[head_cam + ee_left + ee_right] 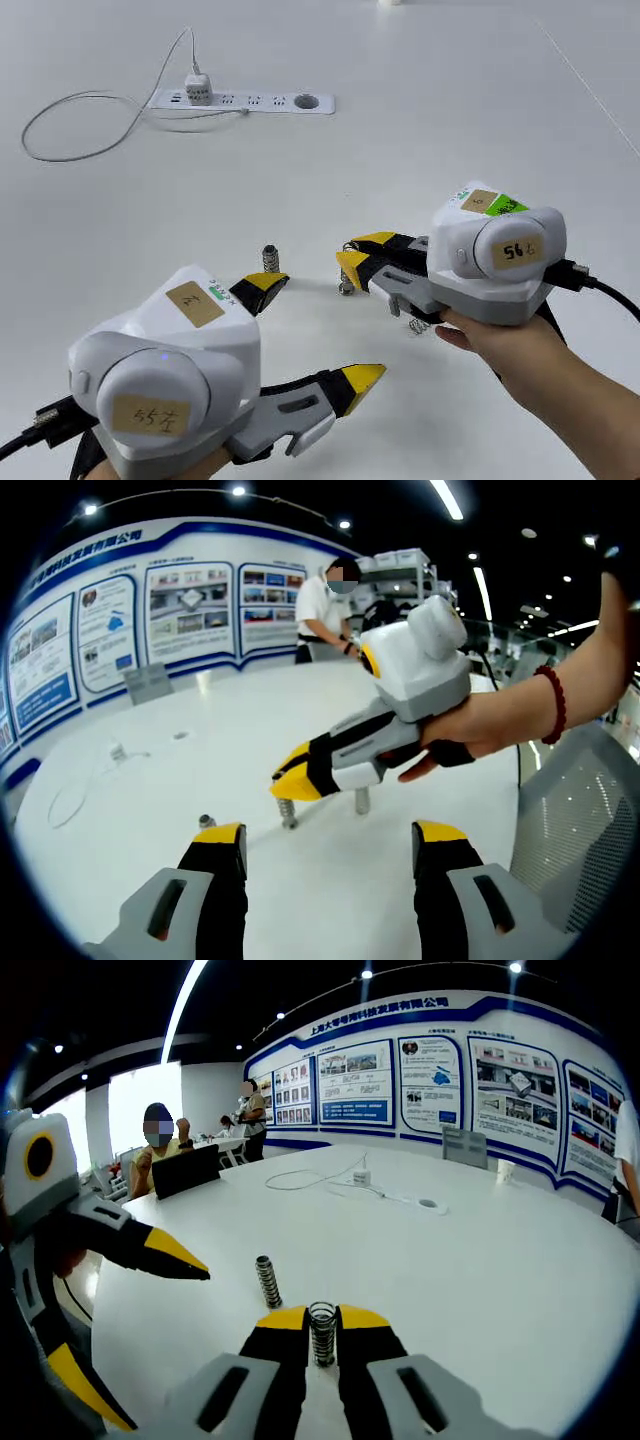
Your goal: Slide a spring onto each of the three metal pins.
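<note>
Right hand-held gripper [350, 257] has its jaws pressed together on a spring [321, 1333], which stands upright between the yellow tips, long axis vertical. Straight beneath it a metal pin [346, 286] rises from the white surface [330, 170], so the coming move looks like a plain push down along that axis (how far the coil is already over the pin I cannot tell). Just to the left stands another pin [270, 258], already wearing a spring.

Left hand-held gripper [315, 330] hangs nearer the person, jaws wide apart with nothing between them. It is close to the dressed pin but well off the one being worked, so the right hand is much the nearer.

The left gripper view catches a further upright pin [361, 800] just beyond the clamped jaws. In the head view that spot reads as a coiled piece [418, 325] beside the person's hand [500, 340]. A power strip [245, 101] lies far across the surface.
</note>
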Demonstrator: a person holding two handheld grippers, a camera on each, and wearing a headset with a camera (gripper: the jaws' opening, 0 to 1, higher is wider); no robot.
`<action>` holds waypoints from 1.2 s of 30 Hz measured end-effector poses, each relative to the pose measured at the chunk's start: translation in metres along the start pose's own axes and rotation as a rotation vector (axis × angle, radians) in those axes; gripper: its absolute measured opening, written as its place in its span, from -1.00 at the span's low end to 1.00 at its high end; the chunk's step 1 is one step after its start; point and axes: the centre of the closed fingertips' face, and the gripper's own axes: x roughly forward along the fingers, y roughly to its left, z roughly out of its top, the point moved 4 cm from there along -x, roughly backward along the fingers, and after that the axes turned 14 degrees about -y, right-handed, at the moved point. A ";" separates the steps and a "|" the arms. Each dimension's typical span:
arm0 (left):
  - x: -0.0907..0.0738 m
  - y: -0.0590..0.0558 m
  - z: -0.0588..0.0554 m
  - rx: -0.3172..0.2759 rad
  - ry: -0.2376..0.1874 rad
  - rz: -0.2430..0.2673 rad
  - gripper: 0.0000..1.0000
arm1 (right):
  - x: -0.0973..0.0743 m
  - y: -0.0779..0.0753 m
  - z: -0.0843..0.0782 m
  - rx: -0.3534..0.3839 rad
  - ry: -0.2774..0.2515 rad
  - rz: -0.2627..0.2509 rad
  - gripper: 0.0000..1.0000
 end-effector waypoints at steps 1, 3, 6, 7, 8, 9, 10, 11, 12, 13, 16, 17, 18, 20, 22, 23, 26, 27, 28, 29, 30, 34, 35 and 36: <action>0.000 0.000 0.000 -0.001 0.000 0.002 0.37 | 0.000 0.001 -0.002 -0.001 0.006 0.000 -0.78; -0.001 0.000 -0.001 0.001 0.002 0.001 0.37 | 0.001 0.000 -0.005 -0.001 0.015 -0.001 -0.78; -0.001 0.001 -0.001 0.001 0.003 0.003 0.37 | 0.002 -0.001 -0.008 -0.002 0.022 -0.003 -0.78; -0.002 0.001 -0.001 0.000 0.003 0.004 0.37 | 0.002 -0.001 -0.009 -0.002 0.023 -0.003 -0.78; -0.002 0.001 -0.001 0.000 0.004 0.005 0.36 | 0.002 0.000 -0.009 -0.003 0.026 -0.004 -0.78; -0.002 0.001 -0.001 0.000 0.004 0.005 0.36 | 0.002 0.000 -0.010 -0.007 0.028 -0.003 -0.78; -0.002 0.001 -0.001 0.001 0.004 0.006 0.36 | 0.002 0.000 -0.010 -0.007 0.028 -0.003 -0.78; -0.002 0.001 -0.001 0.002 0.006 0.005 0.36 | 0.002 -0.001 -0.011 -0.008 0.032 -0.003 -0.78; -0.003 0.001 -0.001 0.002 0.007 0.005 0.36 | 0.003 -0.001 -0.012 -0.009 0.034 -0.003 -0.78; -0.003 0.001 -0.001 0.003 0.007 0.006 0.36 | 0.003 -0.001 -0.013 -0.012 0.037 -0.003 -0.77; -0.003 0.000 -0.001 0.004 0.009 0.006 0.35 | 0.003 -0.001 -0.014 -0.010 0.038 -0.003 -0.77; -0.003 0.000 -0.001 0.003 0.008 0.005 0.35 | 0.003 -0.001 -0.014 -0.009 0.038 -0.004 -0.77; -0.003 0.000 -0.001 0.003 0.009 0.005 0.35 | 0.003 -0.001 -0.013 -0.009 0.038 -0.003 -0.77; -0.003 0.000 -0.001 0.005 0.010 0.004 0.35 | 0.003 -0.001 -0.013 -0.007 0.038 -0.004 -0.77; -0.003 0.000 -0.001 0.004 0.009 0.004 0.34 | 0.002 -0.001 -0.014 0.002 0.038 -0.008 -0.77; -0.003 0.000 -0.001 0.005 0.009 0.003 0.34 | 0.002 -0.001 -0.014 0.001 0.039 -0.009 -0.77; -0.002 -0.001 -0.001 0.007 0.012 0.001 0.34 | 0.002 0.000 -0.014 -0.005 0.042 0.002 -0.77; -0.002 -0.001 -0.001 0.008 0.012 0.001 0.34 | 0.002 0.001 -0.014 -0.004 0.044 0.006 -0.76; -0.002 -0.002 0.000 0.007 0.010 0.001 0.34 | 0.001 0.001 -0.014 -0.008 0.047 0.008 -0.76; -0.002 -0.002 0.000 0.006 0.010 0.001 0.34 | 0.001 0.001 -0.014 -0.010 0.050 0.009 -0.76; -0.001 -0.002 0.000 0.007 0.010 0.000 0.34 | 0.000 0.001 -0.014 -0.007 0.051 0.010 -0.74; -0.001 -0.003 0.000 0.004 0.009 0.003 0.34 | -0.004 0.003 -0.009 0.011 0.042 0.017 -0.66; -0.002 -0.002 0.000 0.004 0.009 0.005 0.34 | -0.005 0.004 -0.008 0.016 0.040 0.018 -0.65; -0.001 -0.002 0.000 0.006 0.010 0.006 0.34 | -0.006 0.005 -0.005 0.030 0.037 0.019 -0.61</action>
